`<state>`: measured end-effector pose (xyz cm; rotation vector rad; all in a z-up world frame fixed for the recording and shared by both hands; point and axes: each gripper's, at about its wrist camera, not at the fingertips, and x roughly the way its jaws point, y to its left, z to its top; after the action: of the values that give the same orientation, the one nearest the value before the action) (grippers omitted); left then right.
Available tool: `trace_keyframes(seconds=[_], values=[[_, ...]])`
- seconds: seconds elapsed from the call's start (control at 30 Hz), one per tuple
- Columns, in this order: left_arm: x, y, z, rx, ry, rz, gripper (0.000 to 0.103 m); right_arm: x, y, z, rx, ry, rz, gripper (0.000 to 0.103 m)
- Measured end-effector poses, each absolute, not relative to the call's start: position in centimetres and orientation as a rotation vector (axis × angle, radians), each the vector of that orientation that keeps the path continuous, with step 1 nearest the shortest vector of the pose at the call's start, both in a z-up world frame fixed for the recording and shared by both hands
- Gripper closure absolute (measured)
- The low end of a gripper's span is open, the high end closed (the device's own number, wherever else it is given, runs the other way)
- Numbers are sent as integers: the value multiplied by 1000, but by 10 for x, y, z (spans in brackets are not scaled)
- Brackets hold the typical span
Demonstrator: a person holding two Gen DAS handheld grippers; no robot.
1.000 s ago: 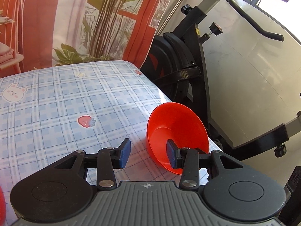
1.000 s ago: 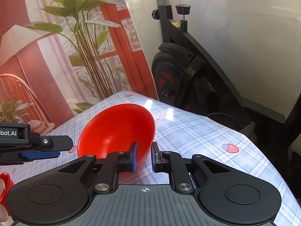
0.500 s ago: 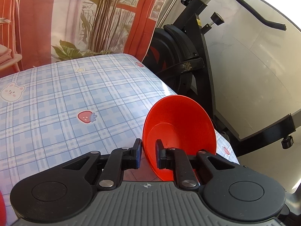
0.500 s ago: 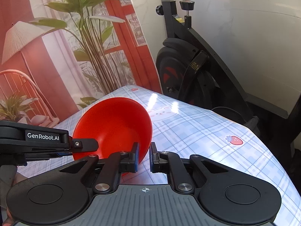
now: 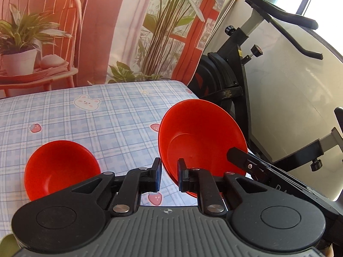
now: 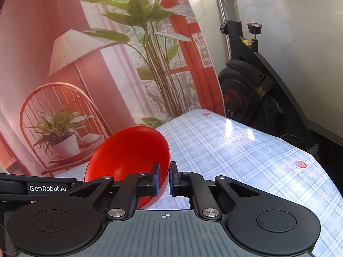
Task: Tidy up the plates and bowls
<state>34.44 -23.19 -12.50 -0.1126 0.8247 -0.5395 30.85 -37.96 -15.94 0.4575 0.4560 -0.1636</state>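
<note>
Both grippers have risen with their red bowls since a second ago. Left gripper (image 5: 169, 176), jaws just clamped, pinches the near rim of one tilted bowl (image 5: 201, 137); right gripper (image 6: 164, 178) clenches the second bowl's (image 6: 128, 150) rim. A third bowl (image 5: 60, 167) sits on the checked worktop (image 5: 111, 120), near left.

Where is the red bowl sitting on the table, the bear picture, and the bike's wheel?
resting red bowl (image 5: 62, 167), left wrist view, inside.
bear picture (image 5: 86, 102), left wrist view, face.
bike flywheel (image 6: 238, 98), right wrist view, black cover.
</note>
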Motion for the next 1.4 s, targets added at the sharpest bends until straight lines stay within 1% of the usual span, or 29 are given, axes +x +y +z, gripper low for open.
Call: trace_keyframes(seconds=[0.33,0.47,0.57,0.77,1.2,1.4], values=[[309,-129,-69,-147,744,-429,87,307,-279,-100,429,399,5,95],[304,-97,-49,-129,709,-380,87,317,-245,-85,432,383,62,95],[307,-78,-46,-149,709,-349,87,326,-223,-81,422,389,94,95],[317,-61,-73,-170,748,-341,87,342,-200,-95,402,440,116,94],[364,-96,-140,-117,840,-388,87,372,-223,-158,410,547,9,94],[374,-109,-163,-68,876,-405,87,385,-235,-180,420,590,-10,94]])
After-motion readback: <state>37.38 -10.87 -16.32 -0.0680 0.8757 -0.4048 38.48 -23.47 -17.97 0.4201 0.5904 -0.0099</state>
